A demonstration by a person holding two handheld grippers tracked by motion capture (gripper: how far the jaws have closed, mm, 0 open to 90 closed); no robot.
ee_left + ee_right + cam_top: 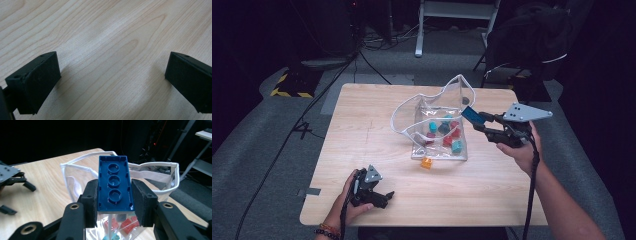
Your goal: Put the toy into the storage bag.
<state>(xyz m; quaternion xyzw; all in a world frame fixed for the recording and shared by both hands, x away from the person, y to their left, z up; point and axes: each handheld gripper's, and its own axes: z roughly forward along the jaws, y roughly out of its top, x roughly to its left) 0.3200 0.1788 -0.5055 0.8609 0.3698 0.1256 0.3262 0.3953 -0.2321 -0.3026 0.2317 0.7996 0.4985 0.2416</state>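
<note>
A clear plastic bag (439, 120) with a white rim stands open near the table's middle, holding several red, teal and dark bricks (447, 132). My right gripper (479, 120) is shut on a dark blue brick (471, 115) just right of the bag's mouth; in the right gripper view the blue brick (114, 183) shows its hollow underside between the pads (143, 200), above the bag's rim (82, 158). An orange brick (427, 162) lies on the table in front of the bag. My left gripper (384, 197) rests open near the front left edge; its fingers (37, 80) frame bare wood.
The wooden table (362, 130) stands on grey floor. Cables (287, 135) run along the floor at left. A dark chair (532, 40) sits behind the table's far right corner, and a white frame (452, 15) stands at the back.
</note>
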